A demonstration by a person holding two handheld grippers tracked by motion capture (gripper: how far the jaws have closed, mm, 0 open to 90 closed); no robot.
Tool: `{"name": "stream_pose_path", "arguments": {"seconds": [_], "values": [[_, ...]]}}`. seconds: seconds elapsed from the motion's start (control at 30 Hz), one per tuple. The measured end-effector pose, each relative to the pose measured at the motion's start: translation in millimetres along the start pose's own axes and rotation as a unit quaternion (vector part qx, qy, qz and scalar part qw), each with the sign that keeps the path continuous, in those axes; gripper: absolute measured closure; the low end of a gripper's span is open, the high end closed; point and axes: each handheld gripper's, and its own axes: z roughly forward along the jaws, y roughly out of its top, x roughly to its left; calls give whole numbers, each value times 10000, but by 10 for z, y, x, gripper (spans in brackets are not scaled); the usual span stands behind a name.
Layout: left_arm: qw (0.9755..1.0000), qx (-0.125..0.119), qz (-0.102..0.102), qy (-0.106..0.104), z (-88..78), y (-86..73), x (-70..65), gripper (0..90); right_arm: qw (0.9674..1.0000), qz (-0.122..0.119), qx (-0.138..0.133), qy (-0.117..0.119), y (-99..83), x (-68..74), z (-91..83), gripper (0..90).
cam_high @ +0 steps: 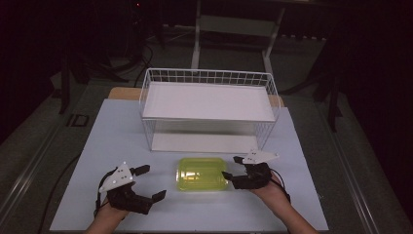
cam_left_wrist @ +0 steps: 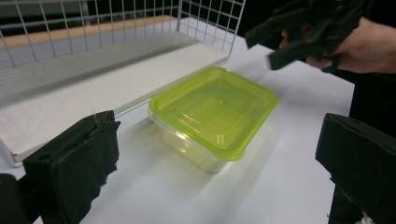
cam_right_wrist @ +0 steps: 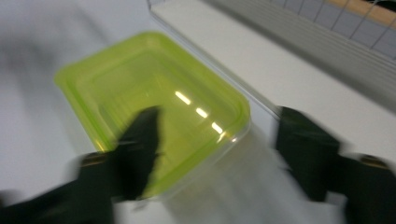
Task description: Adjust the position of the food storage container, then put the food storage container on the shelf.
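Lidded clear plastic box with lime-green lid (cam_high: 201, 174) unlifted near white wire rack (cam_high: 208, 78) | right gripper (cam_high: 233, 167) agape at its right edge | left gripper (cam_high: 149, 183) agape, apart, left.

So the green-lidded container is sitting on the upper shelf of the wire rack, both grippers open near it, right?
Not quite. The green-lidded container sits on the table in front of the wire rack, as the high view shows. Left gripper and right gripper are open beside it.
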Motion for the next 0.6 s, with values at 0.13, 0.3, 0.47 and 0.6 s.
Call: {"name": "stream_pose_path", "arguments": {"seconds": [0.13,0.3,0.47,0.6], "values": [[9998,118,-130,37,70,103,58,0,10000,12,-68,39,2,57,-40,139],[9991,373,-170,-63,200,162,103,0,9986,248,-440,141,-17,94,-101,182],[9978,564,-350,-27,352,160,104,0,9986,416,-317,43,-10,100,-110,177],[9947,849,-574,130,491,169,155,1,9989,467,10,-57,-3,101,-44,118]]}}
